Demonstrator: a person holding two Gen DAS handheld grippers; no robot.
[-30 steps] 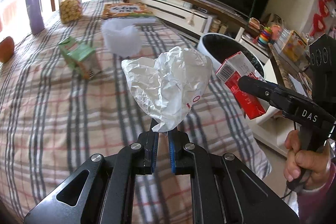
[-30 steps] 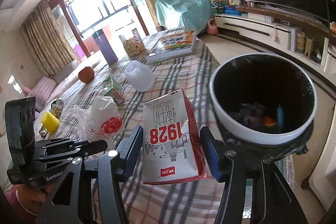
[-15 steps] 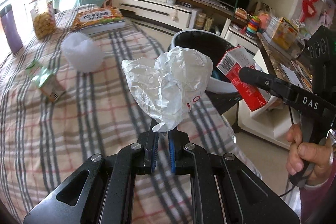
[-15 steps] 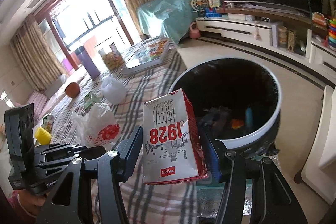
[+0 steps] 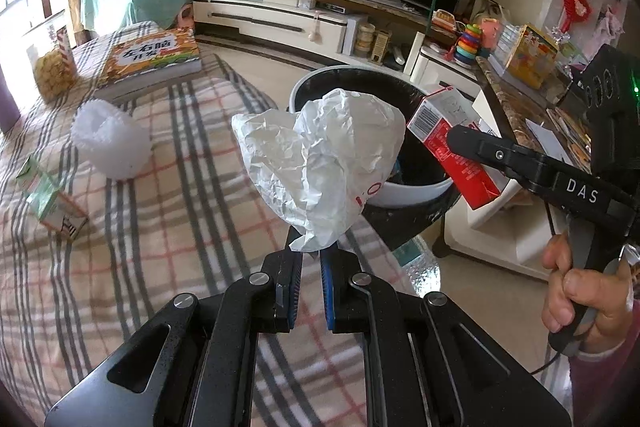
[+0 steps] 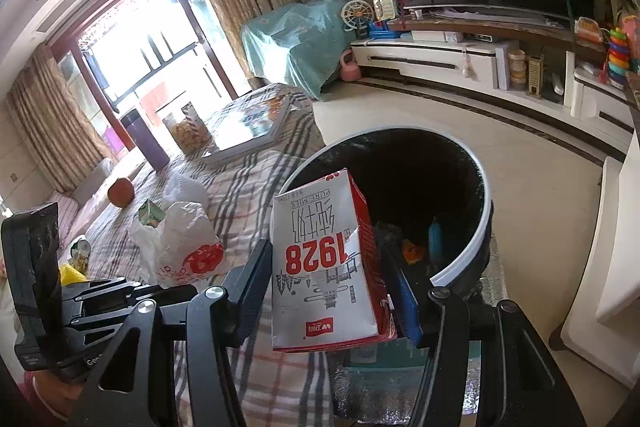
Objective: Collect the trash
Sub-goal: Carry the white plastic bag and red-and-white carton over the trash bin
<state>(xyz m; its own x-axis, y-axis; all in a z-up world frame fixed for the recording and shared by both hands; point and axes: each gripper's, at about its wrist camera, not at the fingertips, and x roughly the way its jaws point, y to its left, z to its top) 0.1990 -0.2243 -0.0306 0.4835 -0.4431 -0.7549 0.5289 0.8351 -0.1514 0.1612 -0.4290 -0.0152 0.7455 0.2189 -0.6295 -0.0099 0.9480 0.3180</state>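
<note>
My left gripper (image 5: 309,259) is shut on a crumpled white plastic bag (image 5: 320,163) and holds it above the table edge, near the bin; the bag also shows in the right wrist view (image 6: 180,243). My right gripper (image 6: 328,263) is shut on a red and white milk carton (image 6: 324,267), held over the near rim of the black bin with a white rim (image 6: 472,247). The carton (image 5: 452,147) and the bin (image 5: 404,189) show in the left wrist view too. Some trash lies in the bin.
A plaid-covered table (image 5: 120,227) holds a green carton (image 5: 48,199), a white foam net (image 5: 108,143), a book (image 5: 148,59), a snack jar (image 5: 50,63), a purple cup (image 6: 146,139) and an orange fruit (image 6: 120,191). A TV stand (image 5: 280,19) lies beyond the bin.
Both grippers have moved toward the bin with their loads. The bin looks nearer in both views, and the carton is now over its near rim.
</note>
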